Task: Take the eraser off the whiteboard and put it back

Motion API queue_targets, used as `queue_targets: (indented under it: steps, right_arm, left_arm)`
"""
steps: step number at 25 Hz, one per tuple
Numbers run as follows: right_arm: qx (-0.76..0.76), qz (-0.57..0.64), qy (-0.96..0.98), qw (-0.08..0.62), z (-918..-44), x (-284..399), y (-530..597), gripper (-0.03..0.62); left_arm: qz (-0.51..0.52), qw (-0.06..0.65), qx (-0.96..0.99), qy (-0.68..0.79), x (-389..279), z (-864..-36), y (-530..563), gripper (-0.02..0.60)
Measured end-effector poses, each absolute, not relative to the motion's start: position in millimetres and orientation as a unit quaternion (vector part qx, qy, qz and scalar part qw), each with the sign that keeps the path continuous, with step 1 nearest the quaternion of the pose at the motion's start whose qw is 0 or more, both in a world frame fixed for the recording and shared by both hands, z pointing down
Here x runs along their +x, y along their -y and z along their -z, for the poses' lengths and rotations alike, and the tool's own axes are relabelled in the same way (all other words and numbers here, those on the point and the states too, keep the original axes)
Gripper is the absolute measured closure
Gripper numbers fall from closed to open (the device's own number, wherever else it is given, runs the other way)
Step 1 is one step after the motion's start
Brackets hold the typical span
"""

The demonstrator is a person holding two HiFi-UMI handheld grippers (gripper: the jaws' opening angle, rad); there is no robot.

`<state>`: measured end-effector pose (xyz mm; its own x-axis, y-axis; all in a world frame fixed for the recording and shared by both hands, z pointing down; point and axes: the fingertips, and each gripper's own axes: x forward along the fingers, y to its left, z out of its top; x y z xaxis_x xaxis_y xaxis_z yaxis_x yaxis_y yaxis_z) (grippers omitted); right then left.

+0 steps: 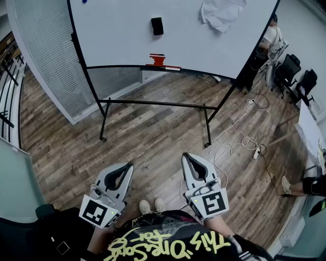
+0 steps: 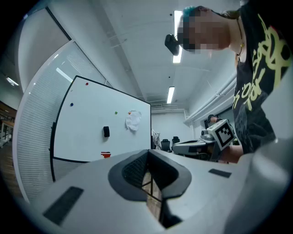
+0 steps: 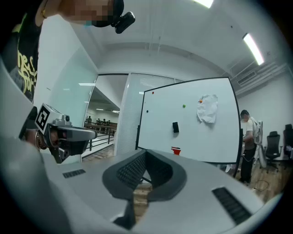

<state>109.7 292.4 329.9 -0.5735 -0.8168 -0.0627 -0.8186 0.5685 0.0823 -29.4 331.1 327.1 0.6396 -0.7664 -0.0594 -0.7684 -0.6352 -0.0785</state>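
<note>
The eraser (image 1: 157, 26) sticks to the whiteboard (image 1: 112, 35) at the upper middle of the frame, well apart from the person. The left gripper (image 1: 127, 166) and the right gripper (image 1: 186, 156) are low and level, with fingers pressed together on nothing, probably because the reach is not yet begun.

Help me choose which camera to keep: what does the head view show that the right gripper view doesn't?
Only the head view: the whiteboard stand's feet, the person's shoes, and the marker cube on the right gripper.
Only the right gripper view: ceiling lights, a green dot on the board, and a railed corridor left of it.
Both: the whiteboard, the black eraser stuck on it, crumpled paper, a red item at its tray, and the left gripper.
</note>
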Motion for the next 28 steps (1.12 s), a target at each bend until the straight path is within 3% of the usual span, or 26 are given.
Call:
queue_targets:
  steps: [28]
  right_arm:
    - [-0.496, -0.014, -0.868, 0.011, -351, 100, -314, 0.583]
  left_arm:
    - [-0.006, 0.033, -0.909, -0.414, -57, -341, -346, 0.574]
